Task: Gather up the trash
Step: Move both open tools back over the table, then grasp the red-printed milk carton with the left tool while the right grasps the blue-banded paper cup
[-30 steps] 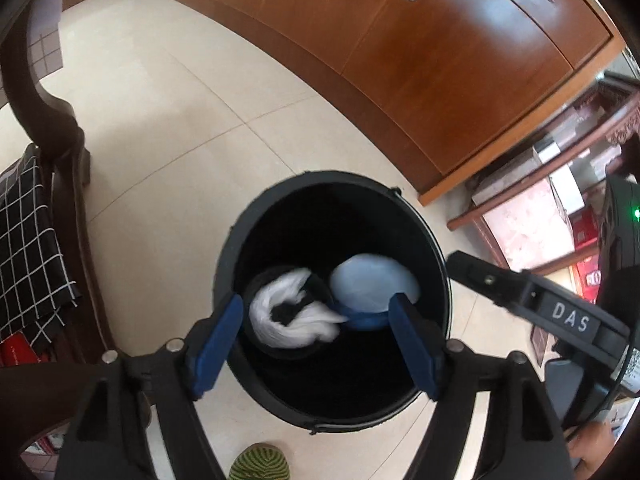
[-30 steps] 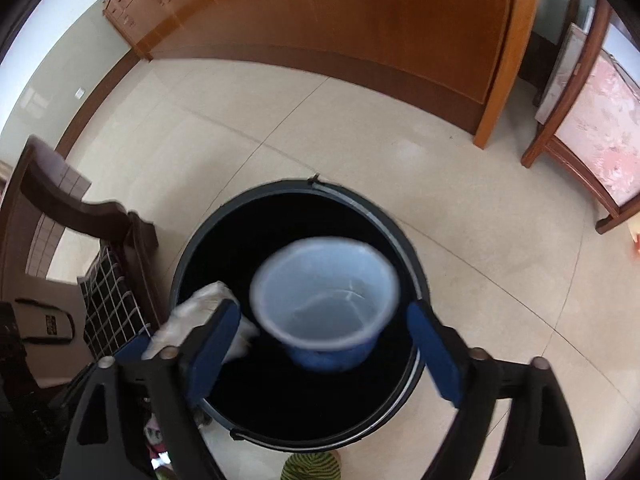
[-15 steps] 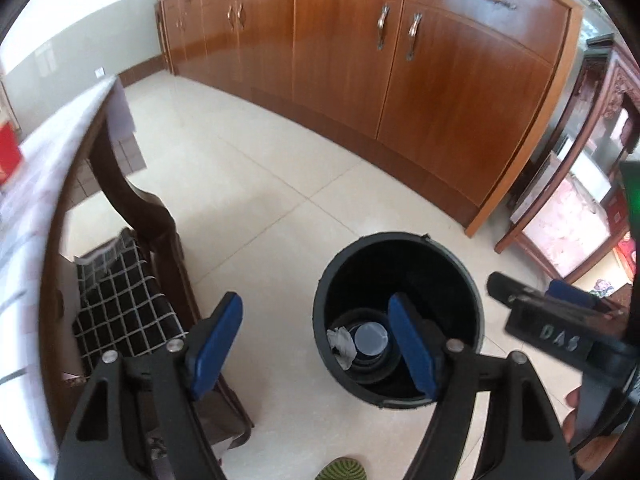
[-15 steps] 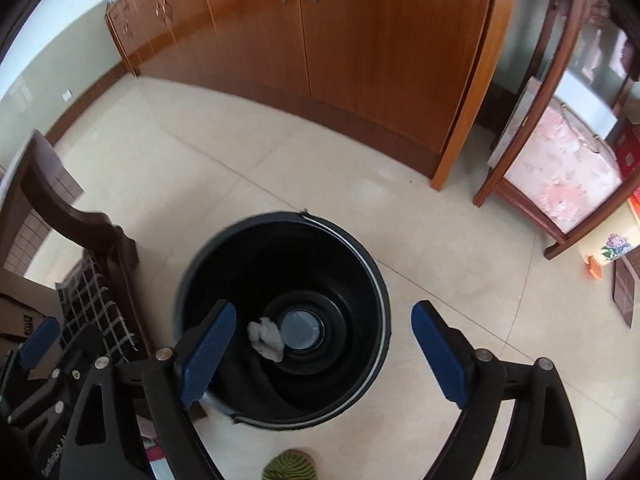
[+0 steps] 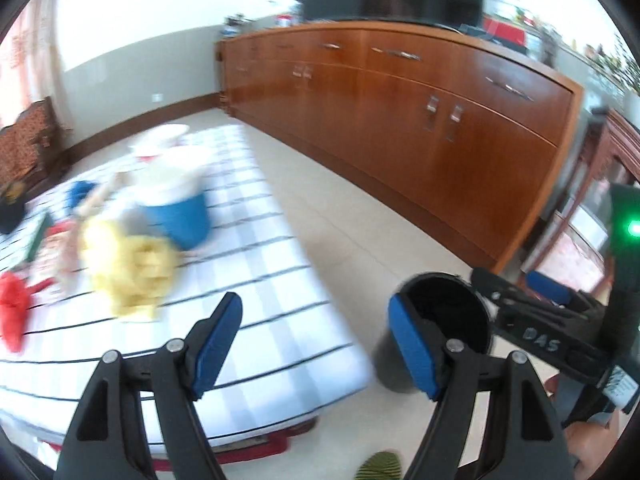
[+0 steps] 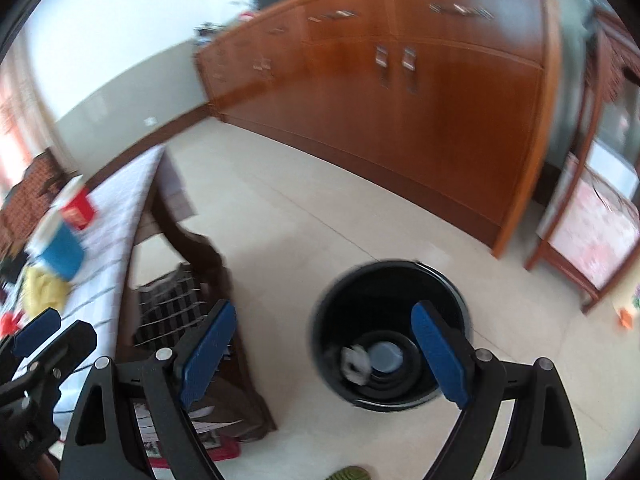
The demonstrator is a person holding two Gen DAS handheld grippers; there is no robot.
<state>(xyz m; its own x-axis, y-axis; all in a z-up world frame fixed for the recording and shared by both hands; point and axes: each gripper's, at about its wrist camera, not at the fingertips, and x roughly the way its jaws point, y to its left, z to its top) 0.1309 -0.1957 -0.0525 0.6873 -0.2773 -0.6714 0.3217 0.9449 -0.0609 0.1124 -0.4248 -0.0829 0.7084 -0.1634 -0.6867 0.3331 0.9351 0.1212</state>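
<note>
Two pieces of trash already lay at the bottom of the black bin (image 6: 390,320), low and right of centre in the right wrist view: a crumpled white tissue (image 6: 354,362) and, touching it on its right, a pale blue cup (image 6: 386,356). That much of the collecting looked done.

Both tongs were spread with nothing between the blue pads. The left tongs (image 5: 316,354) filled the bottom of the left wrist view, aimed at the near edge of the surface (image 5: 280,272) with its white, black-lined cloth; the right tongs (image 6: 322,356) sat at the bottom of their own view, their right pad in front of the bin's mouth.

Plenty seemed left. On the cloth, in the left half of the left wrist view, several things were still waiting, all smeared by motion: a blue-and-white tub (image 5: 180,204), a crumpled yellow wad (image 5: 128,268) just in front of it, something red (image 5: 12,308) at the far left edge, and a red-and-white pack (image 5: 52,248) between them. A red-and-white cup (image 6: 78,204) showed at the left of the right wrist view. Which of these counted as trash could not be told for sure; the yellow wad looked the likeliest next pick, being soft, crumpled and nearest to the left tongs
</note>
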